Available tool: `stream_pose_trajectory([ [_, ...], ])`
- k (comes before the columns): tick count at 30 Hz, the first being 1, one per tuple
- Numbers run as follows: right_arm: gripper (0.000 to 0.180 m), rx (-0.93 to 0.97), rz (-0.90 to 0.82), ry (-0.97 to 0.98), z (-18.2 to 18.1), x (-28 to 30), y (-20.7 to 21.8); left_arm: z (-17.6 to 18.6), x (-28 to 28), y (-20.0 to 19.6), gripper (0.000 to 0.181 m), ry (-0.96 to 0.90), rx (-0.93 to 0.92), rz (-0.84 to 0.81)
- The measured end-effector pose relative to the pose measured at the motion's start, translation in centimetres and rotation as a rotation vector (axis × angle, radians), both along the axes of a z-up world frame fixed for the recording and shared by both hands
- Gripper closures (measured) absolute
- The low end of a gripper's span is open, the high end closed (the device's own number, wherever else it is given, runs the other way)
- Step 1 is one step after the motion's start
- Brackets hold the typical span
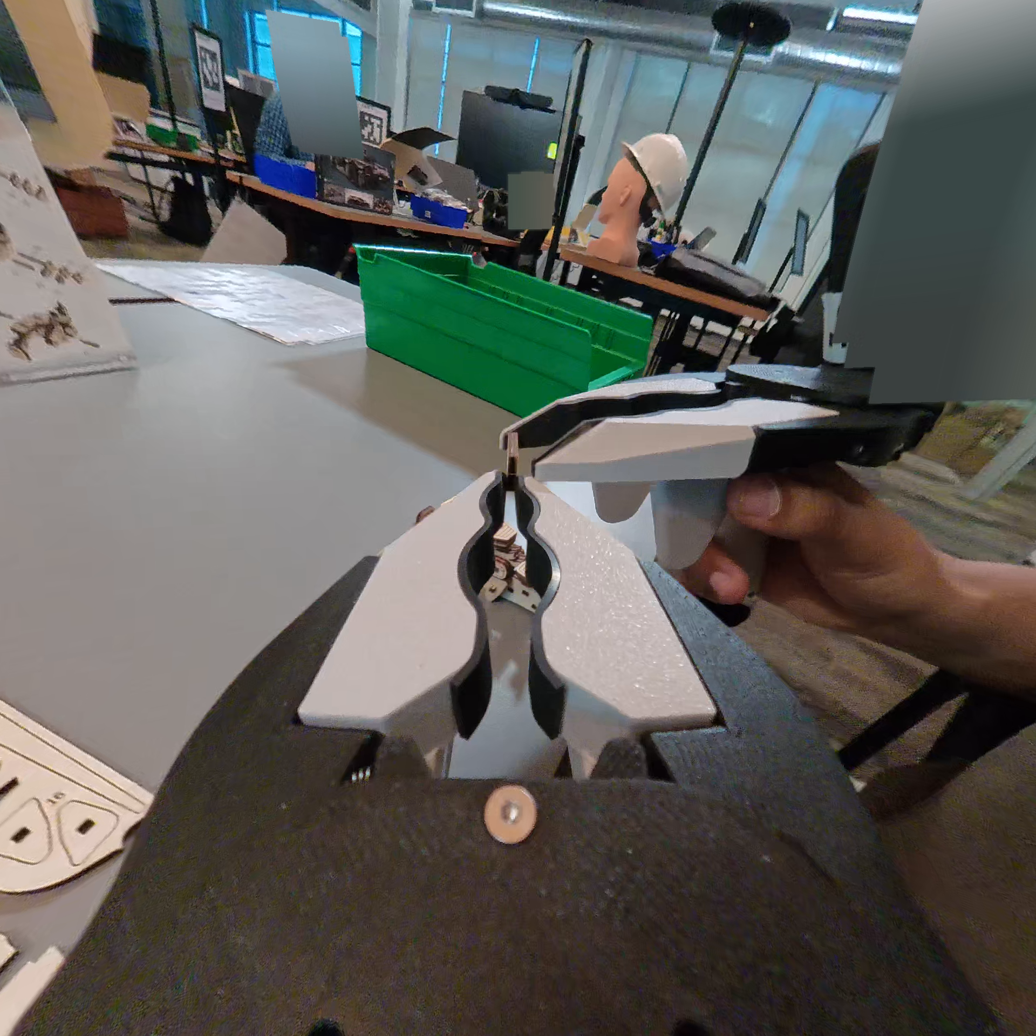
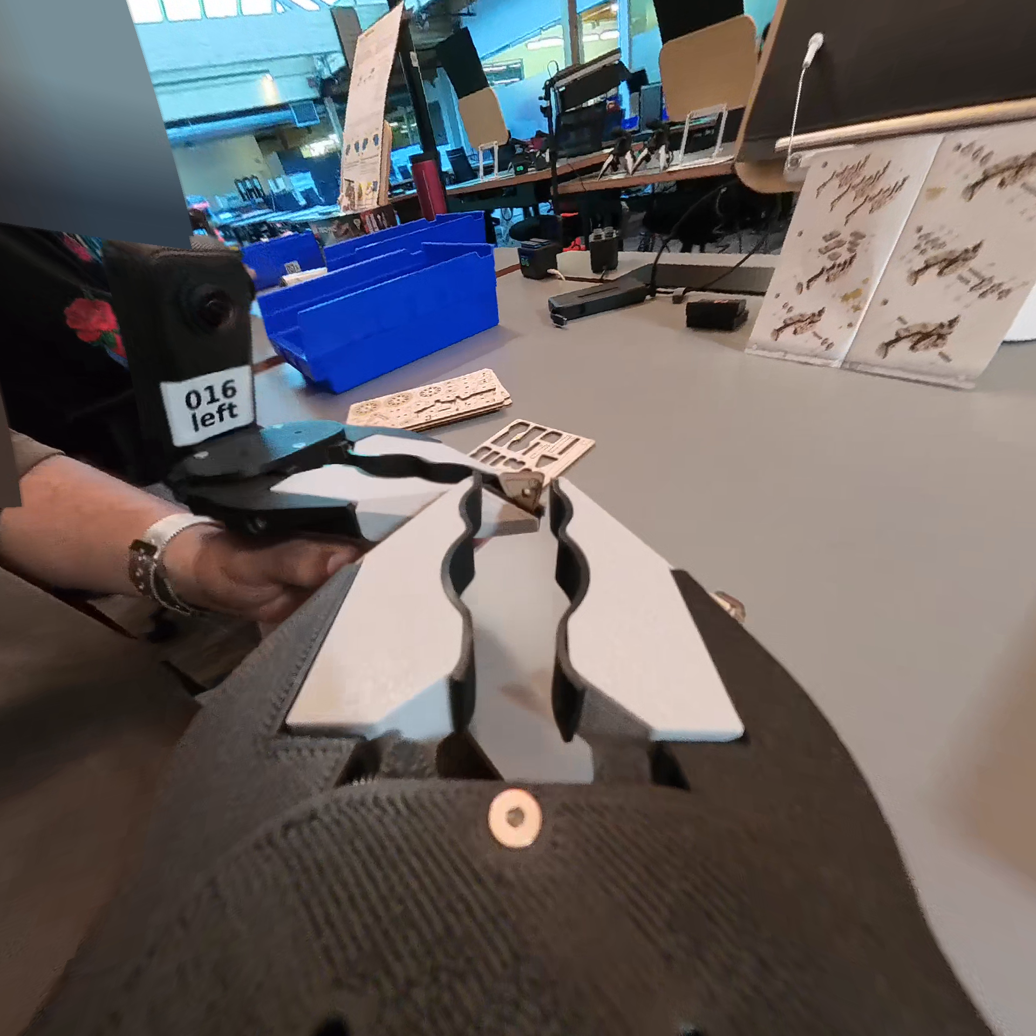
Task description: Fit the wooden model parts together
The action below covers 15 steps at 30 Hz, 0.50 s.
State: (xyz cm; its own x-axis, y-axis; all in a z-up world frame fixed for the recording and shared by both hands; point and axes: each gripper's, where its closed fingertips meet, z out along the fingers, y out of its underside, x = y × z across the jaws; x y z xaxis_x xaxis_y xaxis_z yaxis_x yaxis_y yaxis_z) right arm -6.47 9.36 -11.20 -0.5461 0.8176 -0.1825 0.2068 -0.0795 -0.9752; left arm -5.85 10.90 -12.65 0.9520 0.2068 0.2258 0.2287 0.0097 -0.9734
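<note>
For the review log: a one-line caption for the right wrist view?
Left tongs pinch a small wooden piece just ahead of the open right tongs.

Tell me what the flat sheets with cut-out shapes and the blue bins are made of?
The flat sheets look like thin pale plywood: matte tan, with dark cut lines around the shapes. The blue bins look like moulded plastic: even colour, smooth walls with a slight sheen. Neither can be told for certain by sight.

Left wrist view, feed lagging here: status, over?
Left tool shut on small triangular wooden piece. Right tool open, straddling it. No obstruction seen.
</note>
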Motion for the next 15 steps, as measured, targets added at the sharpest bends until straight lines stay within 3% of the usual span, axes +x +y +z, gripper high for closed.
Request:
stream_pose_trajectory([
  [8, 0.161, -0.053, 0.009, -0.065, -0.64, -0.08, 0.33, -0.37, -0.10, 0.03, 0.181, 0.166, -0.071, 0.074],
  [15, 0.163, -0.059, 0.018, -0.074, -0.71, 0.03, 0.28, -0.51, -0.05, 0.08, 0.181, 0.180, -0.086, 0.081],
])
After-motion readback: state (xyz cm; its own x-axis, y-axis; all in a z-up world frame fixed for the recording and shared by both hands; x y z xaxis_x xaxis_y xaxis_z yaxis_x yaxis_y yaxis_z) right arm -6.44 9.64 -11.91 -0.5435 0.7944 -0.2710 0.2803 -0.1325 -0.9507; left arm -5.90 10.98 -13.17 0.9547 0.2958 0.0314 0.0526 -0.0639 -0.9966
